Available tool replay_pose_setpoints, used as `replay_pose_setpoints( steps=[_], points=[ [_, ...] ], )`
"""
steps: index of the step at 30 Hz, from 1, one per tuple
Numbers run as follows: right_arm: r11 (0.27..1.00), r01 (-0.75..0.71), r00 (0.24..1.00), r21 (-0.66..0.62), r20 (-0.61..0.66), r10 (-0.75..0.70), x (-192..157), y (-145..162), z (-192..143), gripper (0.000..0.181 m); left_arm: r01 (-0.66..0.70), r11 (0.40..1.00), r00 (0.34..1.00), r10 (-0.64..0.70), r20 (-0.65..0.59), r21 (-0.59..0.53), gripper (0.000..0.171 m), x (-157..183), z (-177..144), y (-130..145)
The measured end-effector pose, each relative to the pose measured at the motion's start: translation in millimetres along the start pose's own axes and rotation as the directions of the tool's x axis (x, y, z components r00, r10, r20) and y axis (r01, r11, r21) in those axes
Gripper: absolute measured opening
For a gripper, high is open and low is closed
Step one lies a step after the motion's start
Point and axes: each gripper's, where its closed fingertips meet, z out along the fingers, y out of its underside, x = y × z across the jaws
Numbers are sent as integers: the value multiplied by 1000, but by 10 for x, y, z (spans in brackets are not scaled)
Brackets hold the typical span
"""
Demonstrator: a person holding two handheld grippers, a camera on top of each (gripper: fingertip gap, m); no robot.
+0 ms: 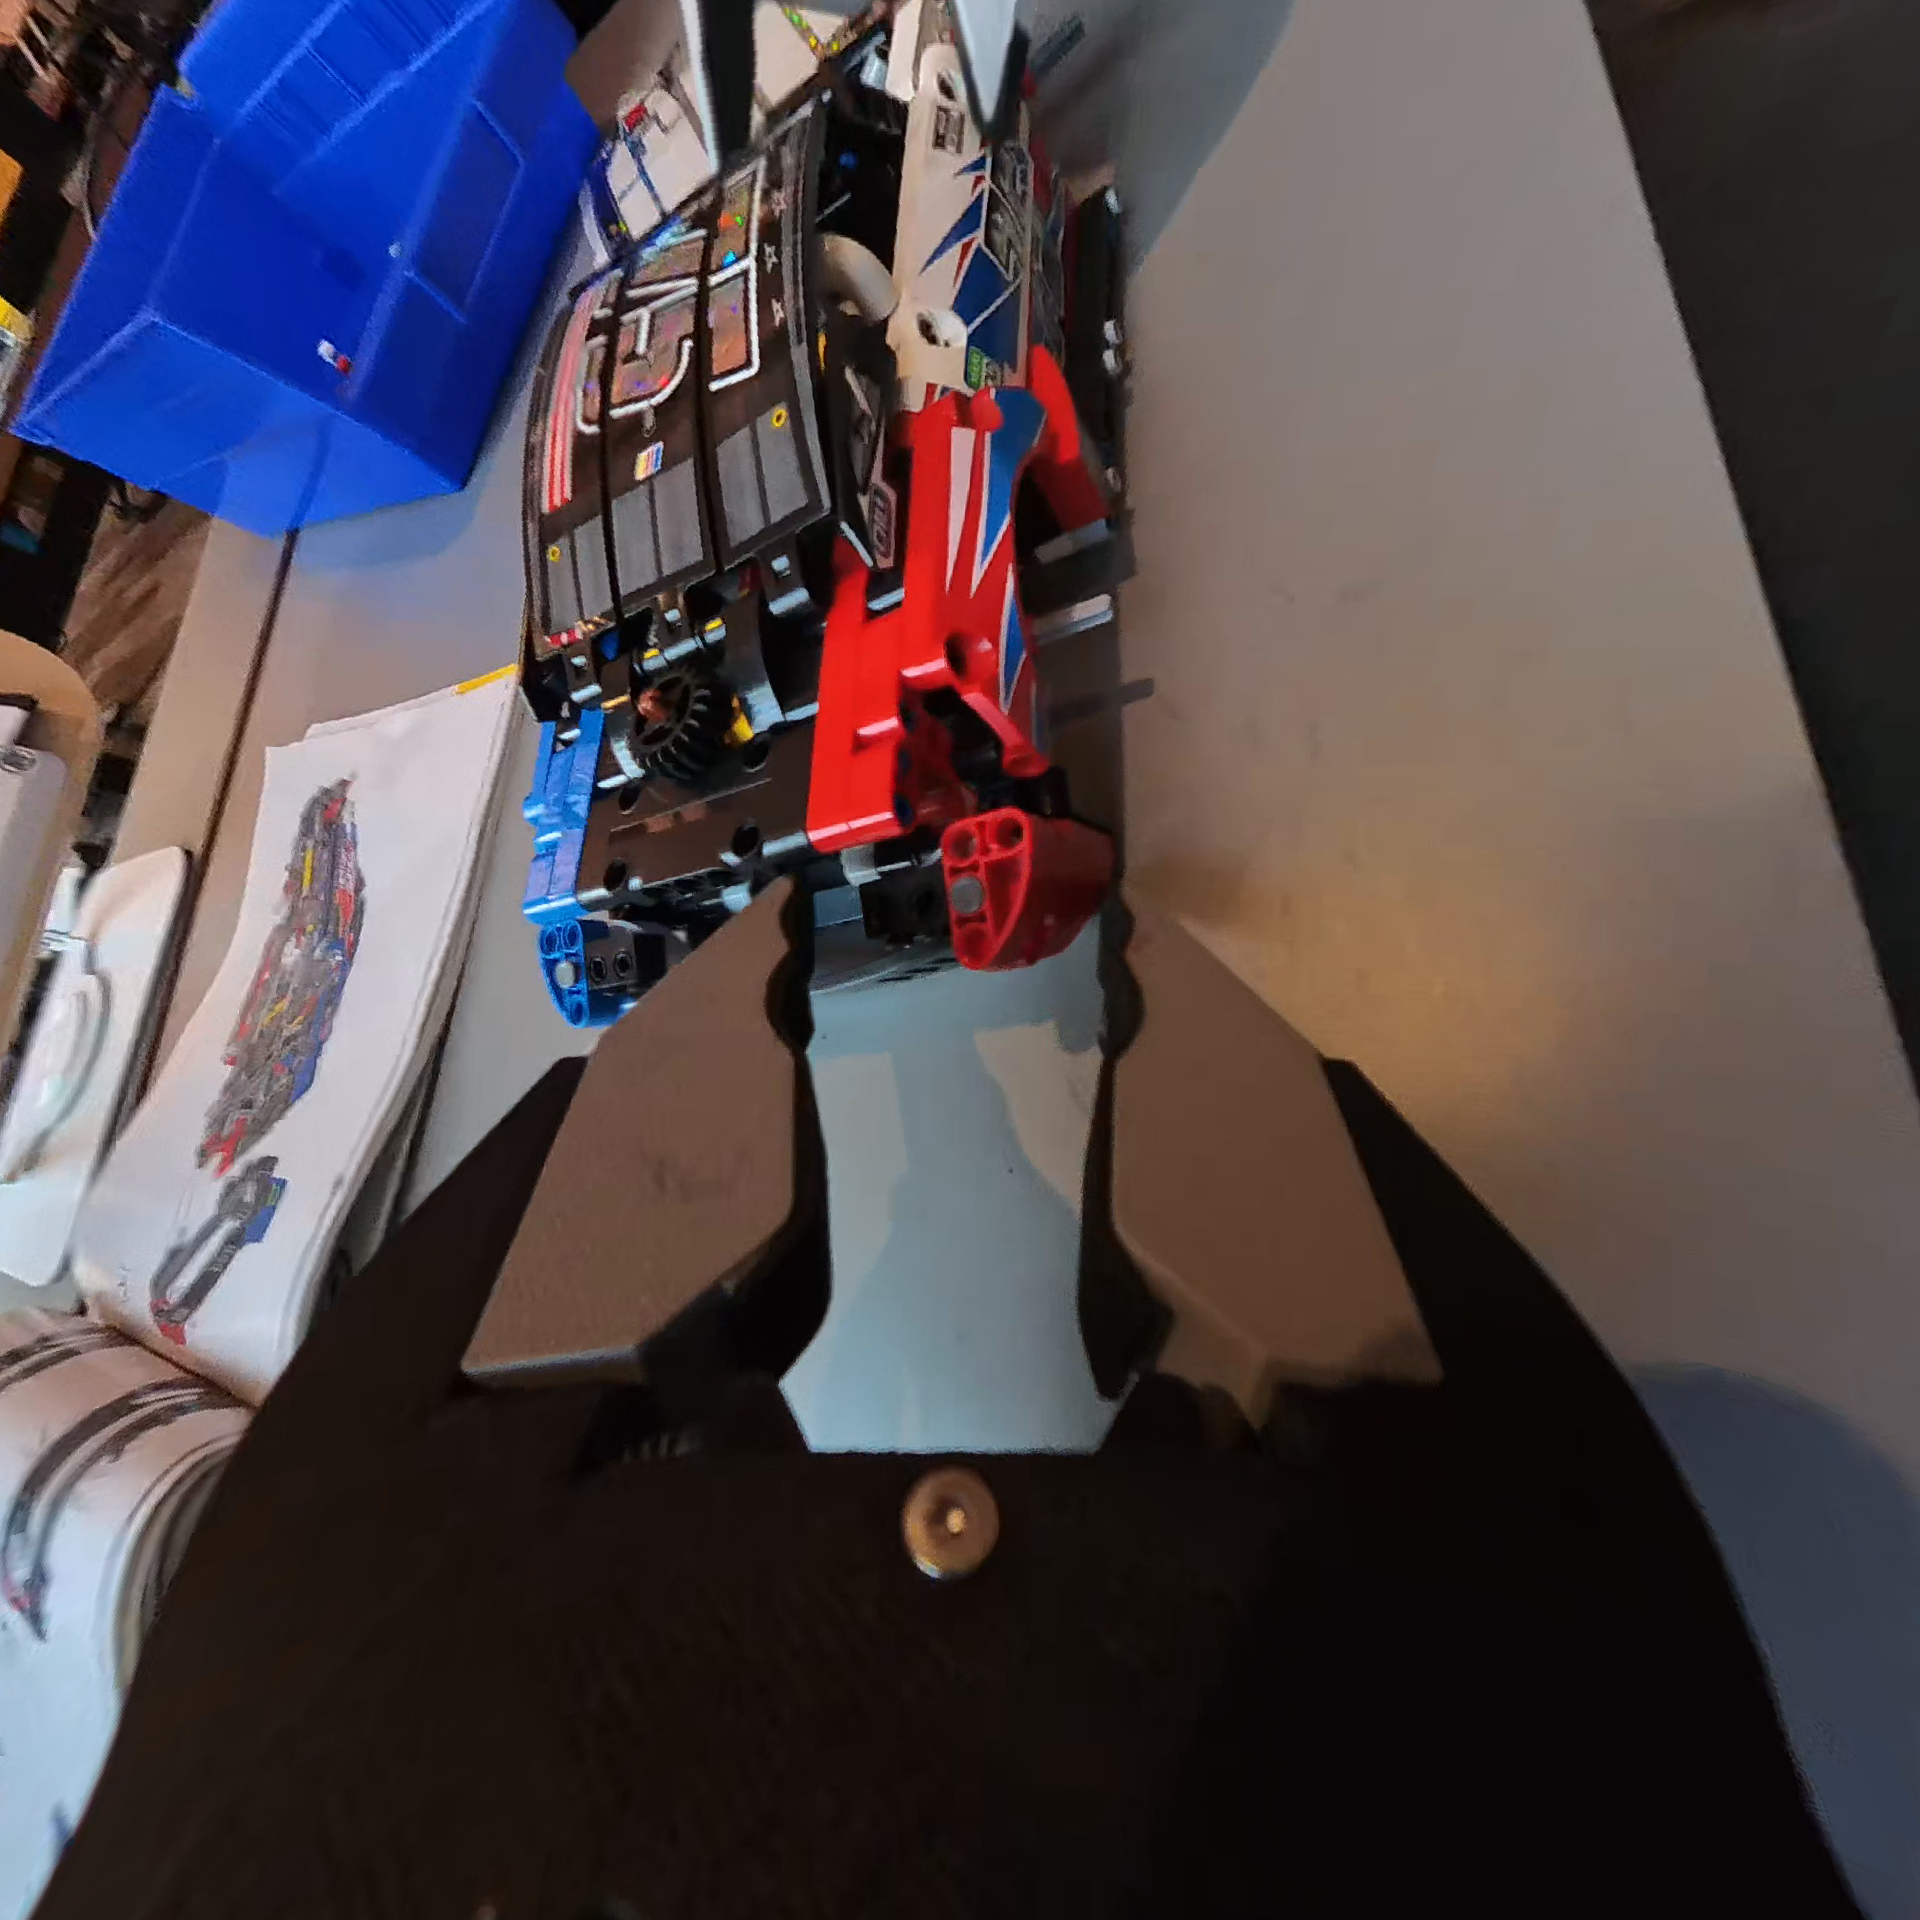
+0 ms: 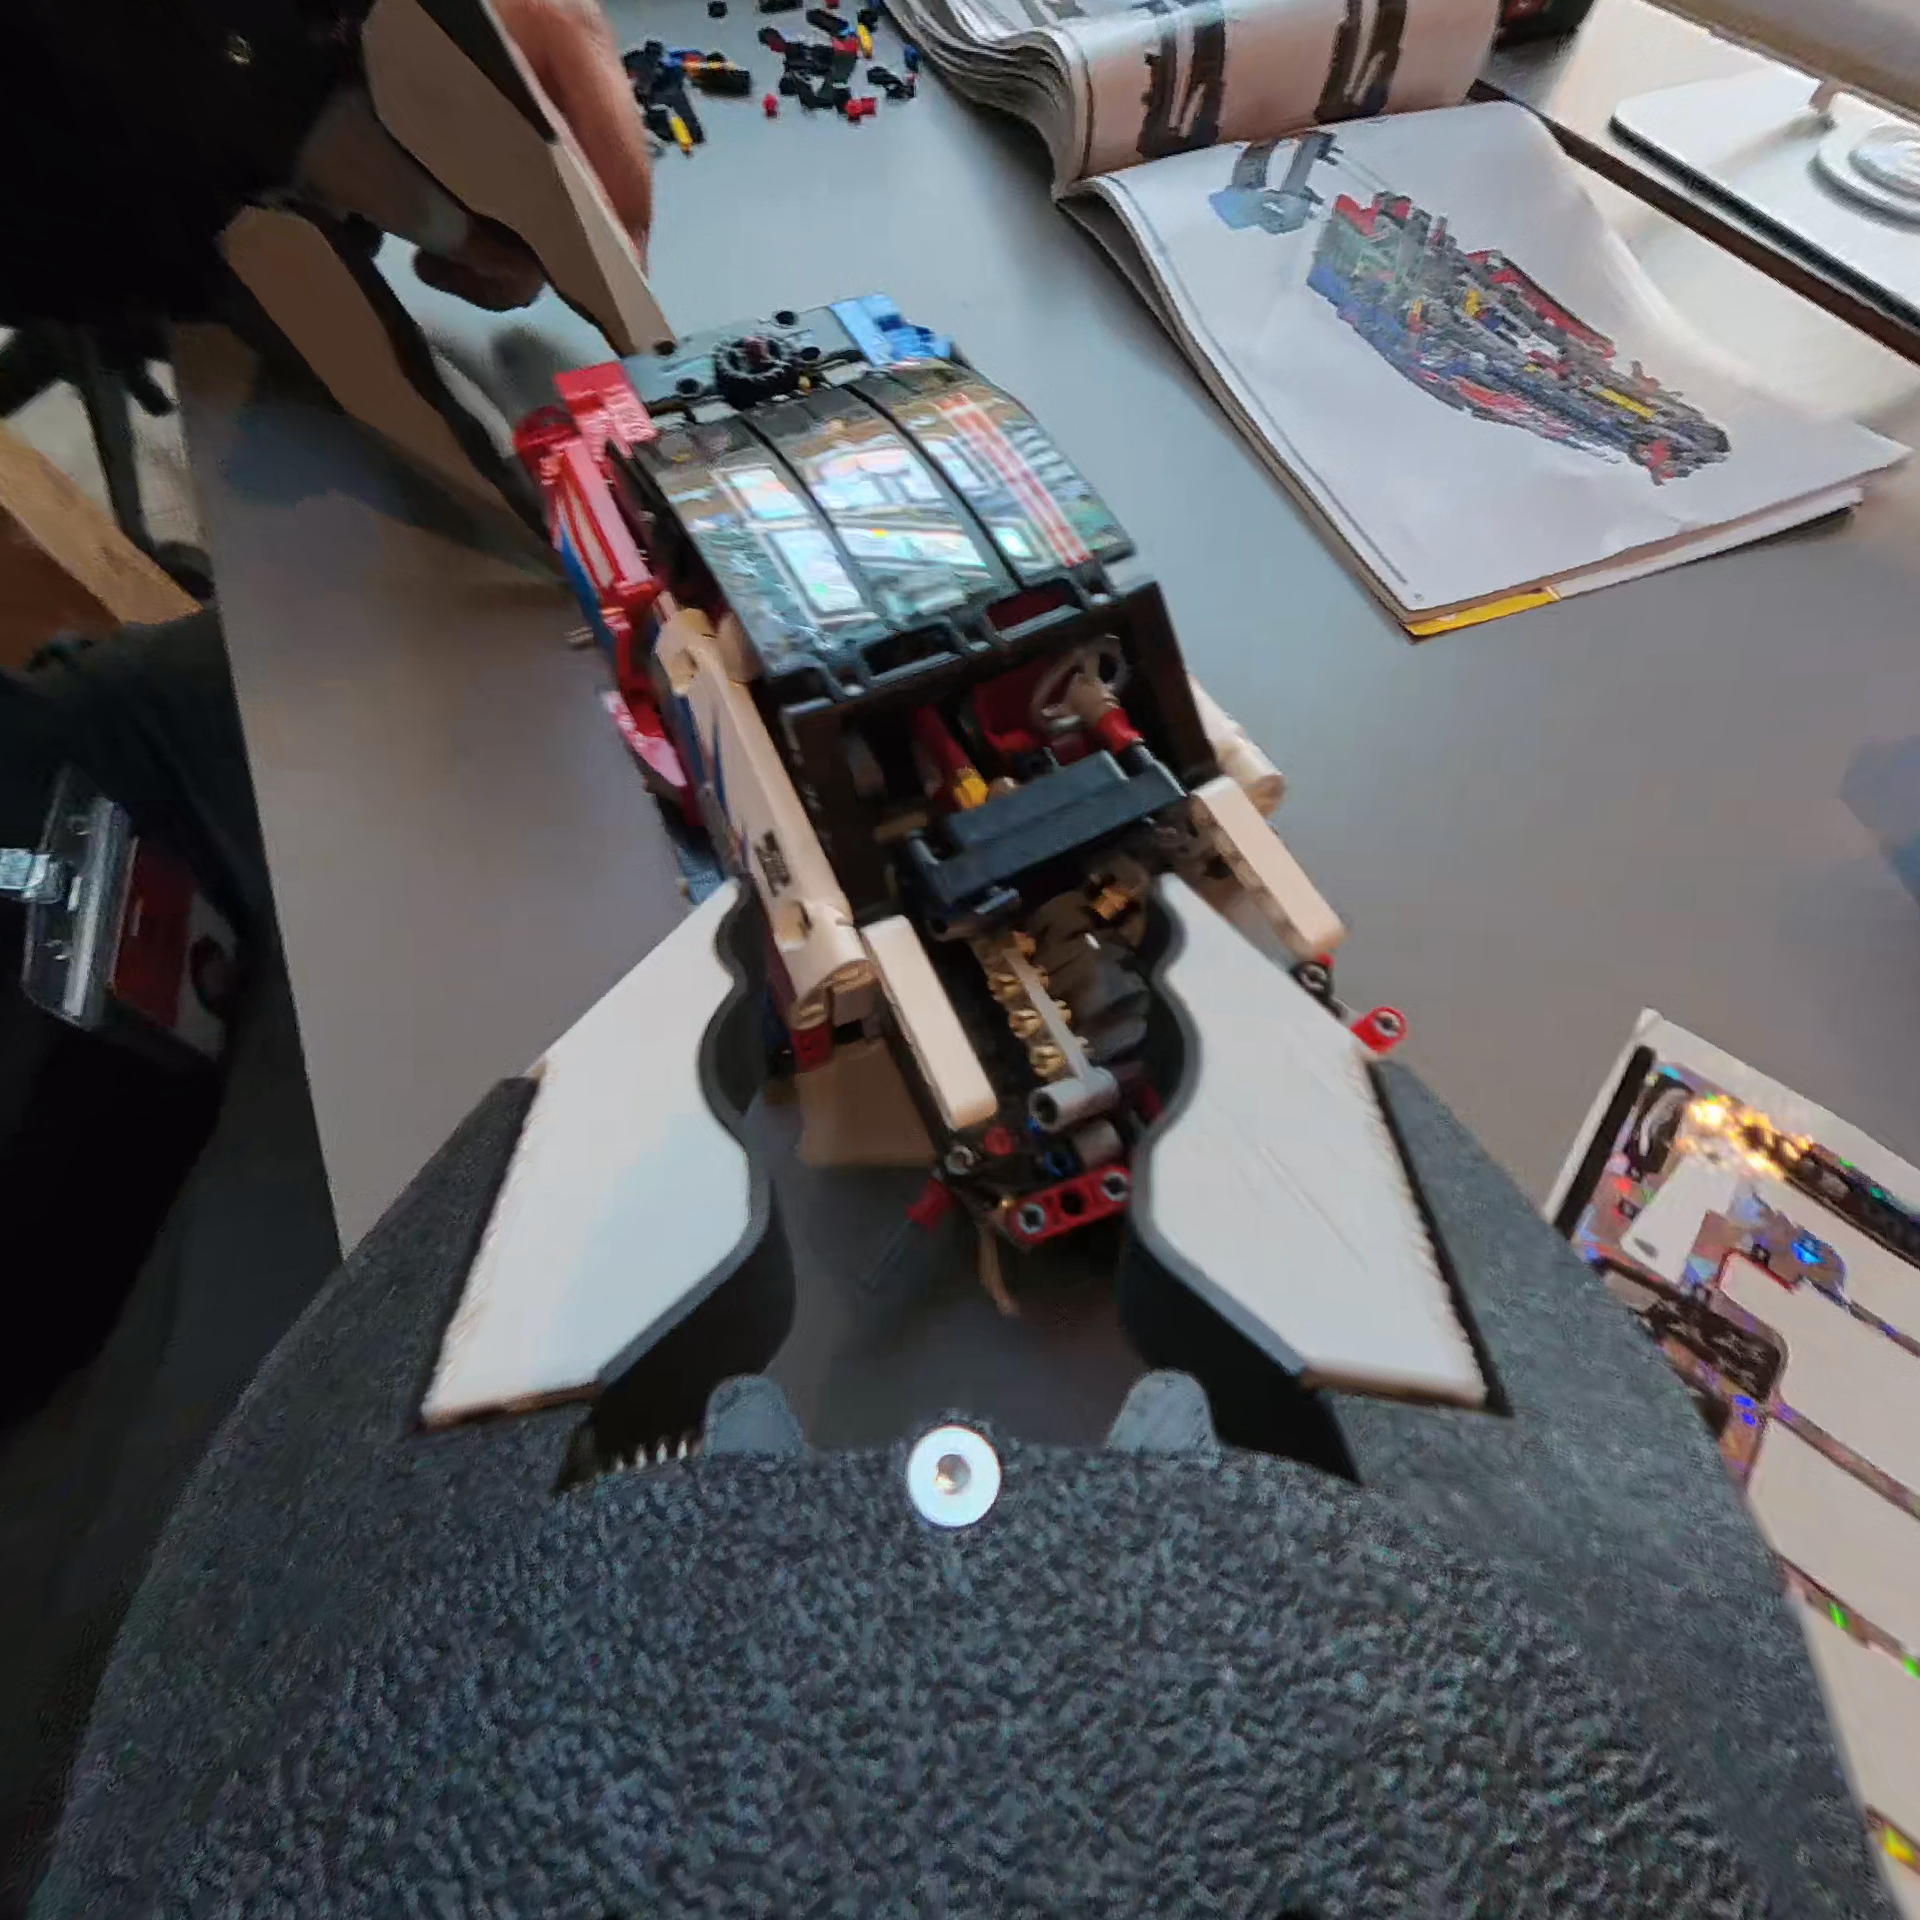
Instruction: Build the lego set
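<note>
Right now your left gripper (image 1: 951,935) sits at the car's (image 1: 831,499) rear end, fingers (image 1: 665,1143) spread apart with bare bench (image 1: 1455,623) between them, nothing held. Your right gripper (image 2: 951,935) is at the opposite end, its white fingers (image 2: 1288,1174) apart on either side of the exposed front frame (image 2: 1049,1091); whether they touch it I cannot tell. The car (image 2: 883,582) lies along the grey bench (image 2: 1507,831), black roof panels up, red side toward your left gripper's far finger. An open manual (image 2: 1455,353) lies beside it, loose pieces (image 2: 769,62) beyond, a sticker sheet (image 2: 1745,1299) near your right gripper, and a blue bin (image 1: 312,260) past the car.
</note>
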Motion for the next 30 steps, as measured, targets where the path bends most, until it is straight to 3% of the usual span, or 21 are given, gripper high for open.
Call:
replay_pose_setpoints(
  steps=[1, 4, 14, 20, 25, 30],
  points=[
    [1000, 9, 1000, -1, 15, -9, -28, -32, 18, 63, 28, 1000, 999, -28, -27, -8, 43, 27, 18, 4],
    [999, 16, 1000, -30, -11, -16, 22, -44, 64, 72, 122, 992, 992, -122, -38, -5, 41, 27, 56, -16],
    [999, 51, 996, -2, -76, -51, -2, -78, 20, 75, 389, 921, 904, -383, -191, -6, 32, 90, 0, -105],
    [996, 93, 985, 13, -145, -90, -54, -112, -104, 70, 396, 917, 909, -384, -163, 53, 30, 10, -187, -91],
    [993, 56, 988, 103, -150, -40, -126, -165, -168, 64, 423, 905, 906, -422, -35, 48, 32, -211, -331, 152],
    [995, 67, 986, 80, -155, -54, -146, -131, -112, 64, 252, 967, 968, -252, -10, 41, 35, -200, -266, 87]
  ],
)
